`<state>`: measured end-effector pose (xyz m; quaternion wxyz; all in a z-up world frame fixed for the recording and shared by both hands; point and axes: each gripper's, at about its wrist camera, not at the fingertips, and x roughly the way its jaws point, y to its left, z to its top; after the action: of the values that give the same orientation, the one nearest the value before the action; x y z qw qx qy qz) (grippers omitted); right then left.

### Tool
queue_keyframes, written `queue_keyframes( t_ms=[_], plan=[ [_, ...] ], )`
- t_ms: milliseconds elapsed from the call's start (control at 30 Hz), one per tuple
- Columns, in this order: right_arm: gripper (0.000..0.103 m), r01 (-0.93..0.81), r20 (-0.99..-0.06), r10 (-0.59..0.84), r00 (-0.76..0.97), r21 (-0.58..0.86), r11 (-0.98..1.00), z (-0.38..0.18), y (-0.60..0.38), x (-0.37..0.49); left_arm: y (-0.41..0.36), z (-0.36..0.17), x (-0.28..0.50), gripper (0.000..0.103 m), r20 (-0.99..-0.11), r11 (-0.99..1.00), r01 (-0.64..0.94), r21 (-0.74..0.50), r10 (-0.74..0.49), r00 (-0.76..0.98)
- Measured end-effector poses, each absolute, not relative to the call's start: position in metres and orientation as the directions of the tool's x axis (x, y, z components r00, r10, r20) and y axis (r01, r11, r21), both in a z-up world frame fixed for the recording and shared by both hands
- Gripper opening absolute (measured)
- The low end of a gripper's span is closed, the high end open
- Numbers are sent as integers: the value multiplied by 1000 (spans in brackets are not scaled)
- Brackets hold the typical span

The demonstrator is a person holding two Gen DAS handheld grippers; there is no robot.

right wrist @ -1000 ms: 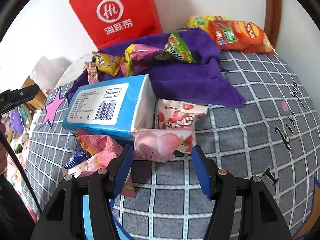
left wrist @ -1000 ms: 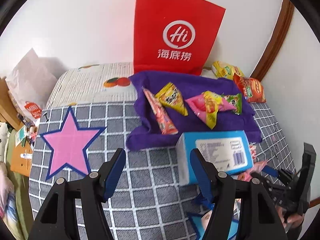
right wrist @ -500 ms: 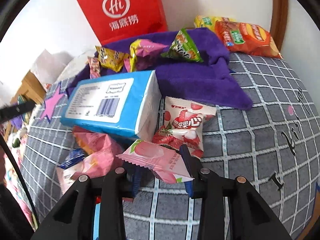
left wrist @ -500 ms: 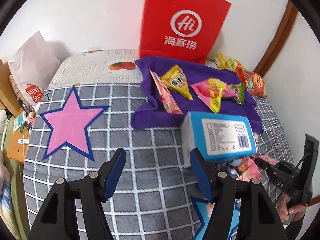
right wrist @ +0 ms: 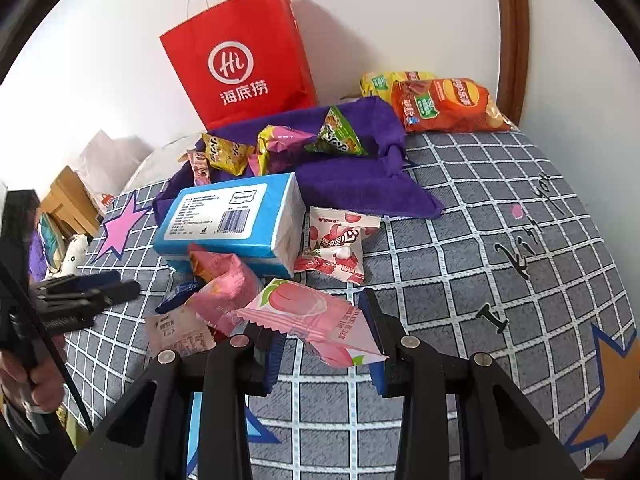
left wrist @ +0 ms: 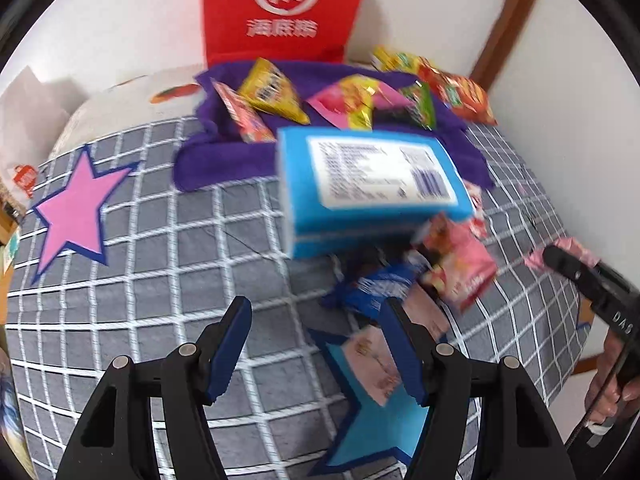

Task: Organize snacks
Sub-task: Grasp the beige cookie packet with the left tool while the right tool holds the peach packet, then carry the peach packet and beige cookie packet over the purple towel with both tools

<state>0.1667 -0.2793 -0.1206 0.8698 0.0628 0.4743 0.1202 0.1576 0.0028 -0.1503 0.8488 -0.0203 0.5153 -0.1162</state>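
Two blue pads of the left gripper [left wrist: 316, 348] stand apart and empty above the checked bedspread [left wrist: 160, 280], near the blue tissue pack [left wrist: 372, 188]. From the right wrist, the right gripper [right wrist: 320, 340] is clenched on a pink peach snack packet [right wrist: 308, 320], just in front of the tissue pack [right wrist: 232, 216]; the packet's long axis slants from far left to near right.

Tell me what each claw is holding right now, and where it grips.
Right claw: pink peach snack packet, pinched across its middle. Left claw: open, holding nothing.
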Motion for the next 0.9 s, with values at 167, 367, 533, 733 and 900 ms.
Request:
queue_keyframes(
  t_ms=[167, 367, 533, 733, 900],
  plan=[
    [35, -141, -816, 249, 522, 205, 969, -124, -284, 156, -19, -162, 156, 65, -873, 954, 251, -162, -257, 414],
    [35, -140, -821, 249, 513, 206, 968, -129, -288, 146, -39, -173, 144, 65, -891, 932, 336, -137, -264, 370],
    [35, -132, -821, 247, 514, 209, 969, -131, -290, 148, -52, -179, 140, 65, -898, 920, 374, -117, -258, 355],
    [35, -132, -822, 249, 512, 211, 969, -133, -292, 148, -63, -188, 142, 65, -908, 920, 384, -74, -221, 355],
    [35, -123, -828, 242, 506, 208, 970, -136, -294, 149, -63, -184, 140, 52, -892, 916, 394, -72, -236, 387]
  ],
)
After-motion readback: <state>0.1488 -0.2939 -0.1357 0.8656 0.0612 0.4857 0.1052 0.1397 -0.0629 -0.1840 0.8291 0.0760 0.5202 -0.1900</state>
